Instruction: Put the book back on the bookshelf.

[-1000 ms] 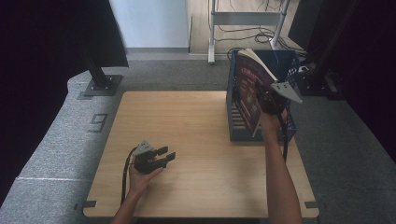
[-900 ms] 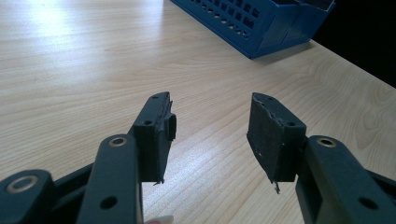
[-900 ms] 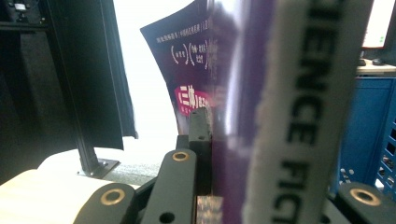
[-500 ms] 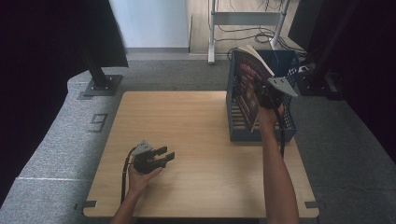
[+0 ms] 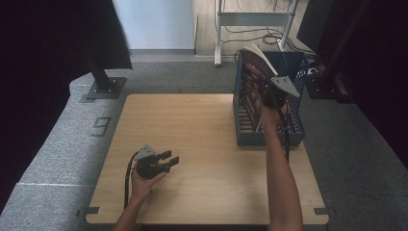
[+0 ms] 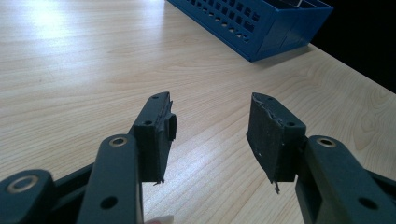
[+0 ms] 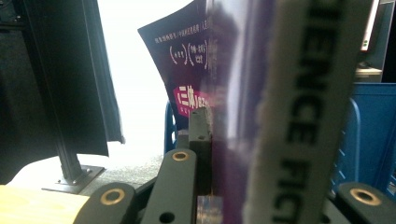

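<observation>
Tabletop (image 5: pixel 202 144); right gripper (image 5: pixel 268 97) seemingly clamps book (image 5: pixel 252 82).

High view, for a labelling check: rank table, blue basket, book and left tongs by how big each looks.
1. Table
2. Blue basket
3. Book
4. Left tongs

Dark purple book (image 5: pixel 251 84), blue perforated basket (image 5: pixel 293 134), pale wood table (image 5: pixel 202 125).

I am seeing glare washing the table (image 6: pixel 70 51) pale near my left gripper; the book (image 7: pixel 280 116) is blurring against my right gripper; surroundings are staying dim.
</observation>
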Available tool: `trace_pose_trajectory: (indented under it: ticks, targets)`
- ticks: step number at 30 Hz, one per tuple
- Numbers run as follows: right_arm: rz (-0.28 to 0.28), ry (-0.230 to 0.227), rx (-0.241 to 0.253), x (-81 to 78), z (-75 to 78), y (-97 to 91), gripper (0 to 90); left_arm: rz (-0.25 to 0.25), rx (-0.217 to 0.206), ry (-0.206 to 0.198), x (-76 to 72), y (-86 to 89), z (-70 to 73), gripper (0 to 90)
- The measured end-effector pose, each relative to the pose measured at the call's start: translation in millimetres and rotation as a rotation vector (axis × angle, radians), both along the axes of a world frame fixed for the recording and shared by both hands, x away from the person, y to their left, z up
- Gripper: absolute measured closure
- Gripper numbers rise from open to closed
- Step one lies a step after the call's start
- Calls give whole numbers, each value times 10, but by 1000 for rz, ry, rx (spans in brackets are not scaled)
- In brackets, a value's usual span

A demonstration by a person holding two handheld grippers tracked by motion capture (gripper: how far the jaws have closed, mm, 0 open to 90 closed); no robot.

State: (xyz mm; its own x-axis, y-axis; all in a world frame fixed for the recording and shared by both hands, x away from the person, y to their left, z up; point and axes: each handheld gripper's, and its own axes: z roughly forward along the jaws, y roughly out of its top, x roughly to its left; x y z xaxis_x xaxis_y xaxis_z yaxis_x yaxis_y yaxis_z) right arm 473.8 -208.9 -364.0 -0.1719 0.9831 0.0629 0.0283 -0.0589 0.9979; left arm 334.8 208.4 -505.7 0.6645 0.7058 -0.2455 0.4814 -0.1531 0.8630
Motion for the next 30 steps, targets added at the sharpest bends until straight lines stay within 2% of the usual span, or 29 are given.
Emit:
trace_pose_trajectory:
  ticks: [8,14,22,29,30]
  targets:
    - [-22,-4,9,81,-52,24,816,-5,8,11,15,-24,-34,497]
    - [-51,1,28,158,-147,3,817,-10,10,10,8,-41,-39,497]
    - [-36,10,9,188,-247,26,816,-2,3,9,12,-2,-34,498]
    - [-32,34,-21,219,-416,105,816,-8,7,11,6,-14,-34,500]
    - [-31,41,-24,229,-479,128,816,-8,7,14,5,-16,-37,500]
